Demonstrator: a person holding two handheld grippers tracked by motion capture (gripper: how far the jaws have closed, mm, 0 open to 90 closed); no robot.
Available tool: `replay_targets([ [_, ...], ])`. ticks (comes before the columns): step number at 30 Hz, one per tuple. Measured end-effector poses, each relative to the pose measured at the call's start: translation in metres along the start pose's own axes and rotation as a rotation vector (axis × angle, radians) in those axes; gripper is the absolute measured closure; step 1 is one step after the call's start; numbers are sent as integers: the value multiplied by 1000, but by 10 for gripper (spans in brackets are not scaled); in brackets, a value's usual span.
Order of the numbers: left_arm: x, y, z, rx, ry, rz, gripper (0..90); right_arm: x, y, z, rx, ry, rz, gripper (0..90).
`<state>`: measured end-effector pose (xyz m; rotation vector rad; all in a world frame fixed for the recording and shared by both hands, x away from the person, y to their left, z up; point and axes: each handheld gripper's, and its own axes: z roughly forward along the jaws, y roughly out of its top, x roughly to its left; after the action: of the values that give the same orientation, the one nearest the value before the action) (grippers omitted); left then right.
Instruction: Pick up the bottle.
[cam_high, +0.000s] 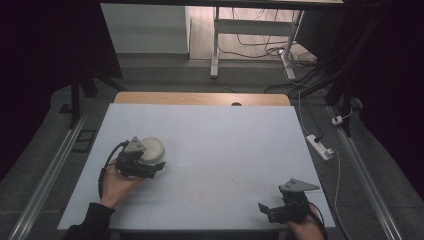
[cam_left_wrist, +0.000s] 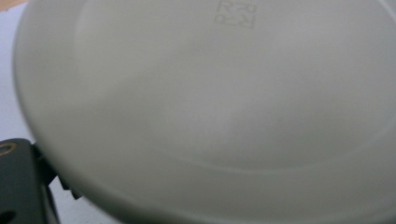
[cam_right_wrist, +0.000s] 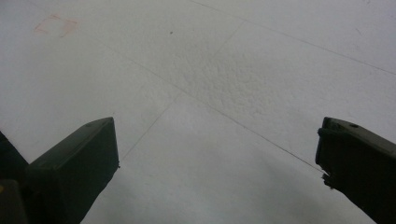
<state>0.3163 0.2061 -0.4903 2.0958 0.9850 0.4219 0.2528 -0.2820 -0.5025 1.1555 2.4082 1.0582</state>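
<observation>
Forearms and hands enter the high view from its lower edge. At about 8 o'clock on the white table (cam_high: 210, 150), the left hand (cam_high: 116, 184) holds the left gripper (cam_high: 159, 167), whose jaws reach to either side of a round white lidded container (cam_high: 153, 148); the container rests on the table surface, partly covered by the gripper's grey three-cornered plate. At about 5 o'clock, near the table's front edge, the right gripper (cam_high: 262, 208) is held by the right hand (cam_high: 306, 229) with its jaws pointing toward 9 o'clock and nothing between them. A white power strip (cam_high: 320, 146) lies on the floor at 3 o'clock, beyond the table's edge. Left gripper view: the container's smooth pale top (cam_left_wrist: 210, 107) sits very close to the lens, with an embossed square mark toward 12 o'clock; one black jaw appears at 8 o'clock beside the container's rim, and whether the jaws press on it cannot be told. Right gripper view: the two black jaws stand wide apart over bare table (cam_right_wrist: 224, 84), holding nothing; a faint reddish square outline (cam_right_wrist: 55, 25) lies at 10 o'clock.
</observation>
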Motion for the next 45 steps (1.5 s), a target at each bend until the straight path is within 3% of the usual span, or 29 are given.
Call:
replay_targets([
  [26, -35, 38, 21, 11, -103, 115, 72, 0, 0, 0, -3, 8, 4, 0],
  [45, -59, 57, 37, 6, -171, 163, 72, -1, 0, 0, 2, 13, 1, 0],
])
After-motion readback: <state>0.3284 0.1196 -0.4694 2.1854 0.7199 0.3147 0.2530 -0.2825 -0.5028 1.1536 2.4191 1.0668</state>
